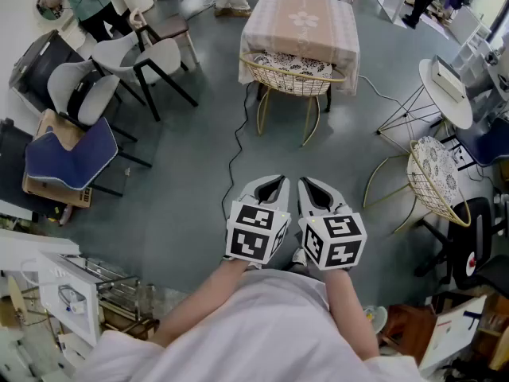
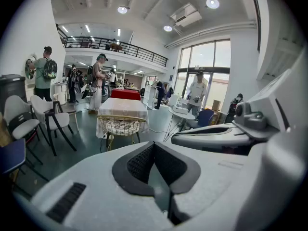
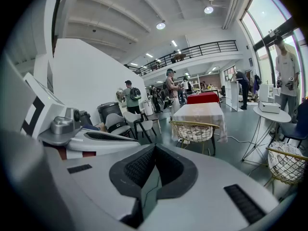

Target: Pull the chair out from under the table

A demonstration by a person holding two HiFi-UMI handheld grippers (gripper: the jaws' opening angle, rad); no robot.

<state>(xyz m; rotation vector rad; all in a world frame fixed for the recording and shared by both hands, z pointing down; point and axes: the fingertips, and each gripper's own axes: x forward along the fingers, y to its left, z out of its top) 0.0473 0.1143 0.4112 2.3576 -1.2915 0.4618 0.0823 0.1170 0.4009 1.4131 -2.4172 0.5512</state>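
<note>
Head view — chair (image 1: 291, 76) pt. hidden, under table (image 1: 306, 21)

Ahead of me the grey floor (image 1: 183, 197) bears a cloth-draped worktop (image 1: 302, 22), a wire chair (image 1: 290, 74) tucked against it, and a black cable (image 1: 233, 157).

The chair (image 1: 290, 74), gold wire with a patterned seat cushion (dark print on white), stands upright at upper centre of the head view, tucked partly under the table (image 1: 301, 22), which wears a pale pinkish cloth.
</note>
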